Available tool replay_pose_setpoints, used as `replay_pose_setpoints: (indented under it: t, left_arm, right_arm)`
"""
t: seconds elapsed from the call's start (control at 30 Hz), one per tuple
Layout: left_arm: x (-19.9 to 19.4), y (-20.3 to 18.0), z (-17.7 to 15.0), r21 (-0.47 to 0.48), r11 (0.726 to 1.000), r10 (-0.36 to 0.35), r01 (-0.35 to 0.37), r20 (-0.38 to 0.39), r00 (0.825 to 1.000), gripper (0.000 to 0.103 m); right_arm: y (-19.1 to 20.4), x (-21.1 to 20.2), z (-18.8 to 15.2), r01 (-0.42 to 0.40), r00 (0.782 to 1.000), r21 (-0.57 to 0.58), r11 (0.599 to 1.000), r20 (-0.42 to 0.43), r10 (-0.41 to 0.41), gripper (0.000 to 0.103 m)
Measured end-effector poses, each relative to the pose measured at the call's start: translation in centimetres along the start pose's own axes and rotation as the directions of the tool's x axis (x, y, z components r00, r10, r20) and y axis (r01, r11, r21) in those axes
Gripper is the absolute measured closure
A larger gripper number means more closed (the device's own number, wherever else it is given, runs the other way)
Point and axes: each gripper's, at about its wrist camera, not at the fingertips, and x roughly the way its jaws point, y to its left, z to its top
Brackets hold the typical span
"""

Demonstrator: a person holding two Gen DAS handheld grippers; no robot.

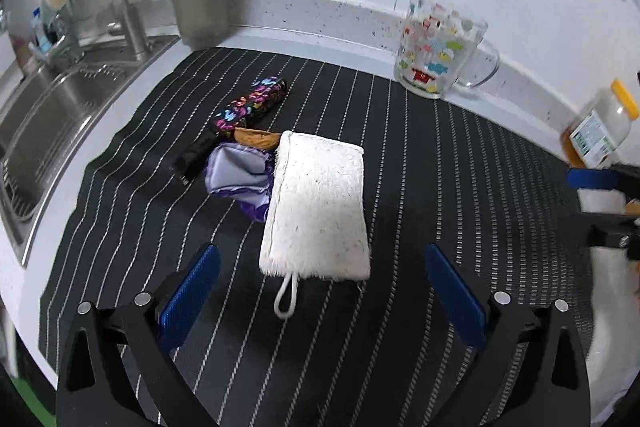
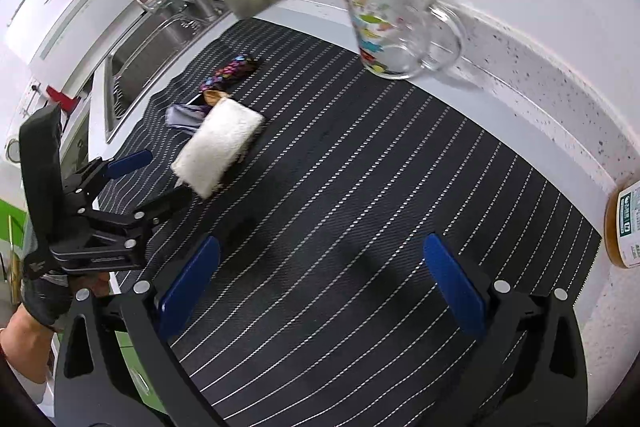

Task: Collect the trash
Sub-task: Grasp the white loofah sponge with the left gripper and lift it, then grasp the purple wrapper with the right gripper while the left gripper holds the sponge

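**Surfaces I see from the rig**

I see a woven black mat [image 1: 440, 187] with white pinstripes, matt and ribbed. The white sponge pad [image 1: 318, 205] looks fuzzy and fibrous. The purple wrapper [image 1: 236, 173] is glossy foil. The mug [image 1: 438, 47] is clear printed glass; the sink [image 1: 48, 115] is brushed steel. The speckled counter [image 2: 520, 115] looks smooth.

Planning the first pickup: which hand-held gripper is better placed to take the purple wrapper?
Left. The left hand-held gripper is open and faces the clutter, with the purple wrapper just ahead beside the white scrubber. The right hand-held gripper is over bare mat, farther away.
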Motion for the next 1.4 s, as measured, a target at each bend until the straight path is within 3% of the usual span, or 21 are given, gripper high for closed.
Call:
replay_pose_setpoints:
  t: [0.13, 0.2, 0.27, 0.4, 0.63, 0.97, 1.4]
  left_arm:
    - [1.4, -0.6, -0.2, 0.048, 0.998, 0.040, -0.040, 0.007, 0.999, 0.006]
    - [1.8, -0.6, -0.2, 0.058, 0.997, 0.060, -0.060, 0.005, 0.998, 0.014]
    - [2.3, -0.6, -0.4, 0.060, 0.995, 0.080, -0.079, -0.007, 0.997, 0.030]
    - [2.6, -0.6, -0.4, 0.064, 0.994, 0.087, -0.086, -0.011, 0.996, 0.040]
    - [0.9, -0.2, -0.3, 0.024, 1.000, 0.017, -0.016, -0.015, 1.000, 0.040]
    - [-6.0, 2.2, -1.4, -0.084, 0.996, -0.040, 0.042, 0.030, 0.999, 0.040]
    - [-11.3, 9.6, -3.4, -0.209, 0.978, 0.037, -0.024, 0.058, 0.998, 0.040]
  right_arm:
    - [-0.6, 0.6, 0.2, -0.002, 1.000, 0.009, 1.000, -0.008, 0.002, 0.003]
    - [-0.7, 0.7, 0.2, -0.004, 1.000, 0.009, 1.000, -0.011, 0.004, 0.003]
    - [-0.6, 1.0, 0.2, -0.006, 1.000, 0.007, 1.000, -0.015, 0.006, 0.003]
    - [-0.2, 1.5, 0.4, -0.010, 1.000, -0.002, 1.000, -0.024, 0.010, 0.003]
    - [1.1, 1.6, 0.8, -0.022, 1.000, -0.023, 1.000, -0.020, 0.021, 0.003]
    - [5.7, 2.1, 1.9, -0.055, 0.998, -0.099, 0.994, -0.010, 0.054, 0.003]
    - [14.1, 6.2, 5.8, -0.090, 0.996, -0.274, 0.957, -0.019, 0.089, 0.003]
